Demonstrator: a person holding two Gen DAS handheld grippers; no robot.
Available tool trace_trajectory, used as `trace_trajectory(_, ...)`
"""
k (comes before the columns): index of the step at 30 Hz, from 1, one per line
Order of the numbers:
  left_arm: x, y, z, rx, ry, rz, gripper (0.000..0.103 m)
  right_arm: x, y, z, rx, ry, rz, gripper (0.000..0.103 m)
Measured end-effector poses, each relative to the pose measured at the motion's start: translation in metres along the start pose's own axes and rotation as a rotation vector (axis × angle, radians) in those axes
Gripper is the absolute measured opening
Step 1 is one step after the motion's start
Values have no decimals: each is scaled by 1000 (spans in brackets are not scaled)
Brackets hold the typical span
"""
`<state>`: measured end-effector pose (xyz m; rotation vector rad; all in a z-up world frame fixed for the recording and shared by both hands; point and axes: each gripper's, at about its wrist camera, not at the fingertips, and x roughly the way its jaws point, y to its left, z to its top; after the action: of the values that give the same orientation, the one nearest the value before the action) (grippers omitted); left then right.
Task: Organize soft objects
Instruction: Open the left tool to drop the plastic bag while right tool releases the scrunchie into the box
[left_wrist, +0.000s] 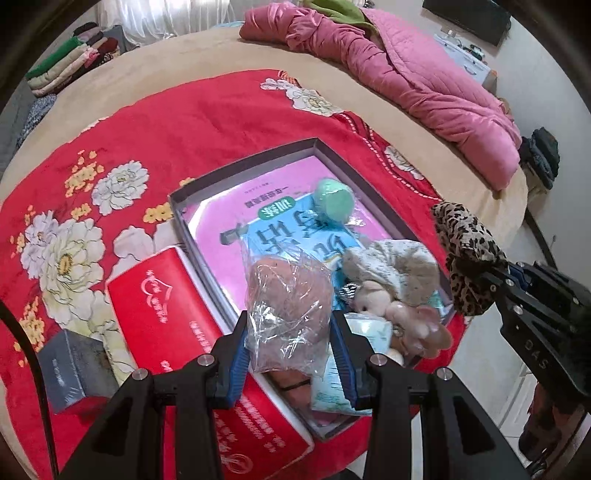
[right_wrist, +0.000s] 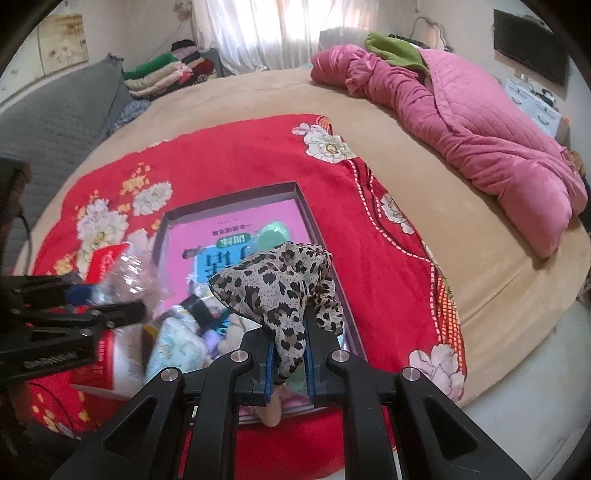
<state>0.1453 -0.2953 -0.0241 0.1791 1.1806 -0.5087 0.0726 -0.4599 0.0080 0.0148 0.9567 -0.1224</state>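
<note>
Jaws of the left gripper (left_wrist: 288, 343) clamp a crinkled clear plastic bag of brownish soft material (left_wrist: 288, 306), upright above the shallow grey cardboard box (left_wrist: 258, 155) on the red floral blanket (left_wrist: 184, 122). Right gripper (right_wrist: 290, 354), angled steeply down, pinches a leopard-print fabric piece (right_wrist: 273, 288) over the box's right side.

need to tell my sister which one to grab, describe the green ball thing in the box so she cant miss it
On the bed, a red floral blanket carries a shallow open box lined with a pink book. The green ball sits on that book toward the box's far end, apart from the plush toys heaped at the near end. It is the only smooth, round, mint-green thing there.
</note>
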Motion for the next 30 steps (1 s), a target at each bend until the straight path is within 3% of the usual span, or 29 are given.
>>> trace_trajectory(5,8,4,3,-10,27,22,41,30,6,-3,-28,73,-27,14)
trace_trajectory(11,18,3,4,0,49,23,42,48,-3,-8,89,97,98,17)
trace_trajectory(14,23,2,5,-6,64,6,42,52,-5,-11,128,108,166,32)
trace_trajectory(18,27,-2,5,-7,71,-26,42,52,-5,-14,151,114,223,37)
trace_trajectory(21,28,-4,6,-3,73,-45,42,49,-8,-16,189,106,268,58)
trace_trajectory(22,29,-5,6,-3,78,-45,42,48,-10,-17,201,106,283,60)
trace_trajectory(30,40,2,3,-45,131,-71,42,30,-15,-14,230,63,288,64)
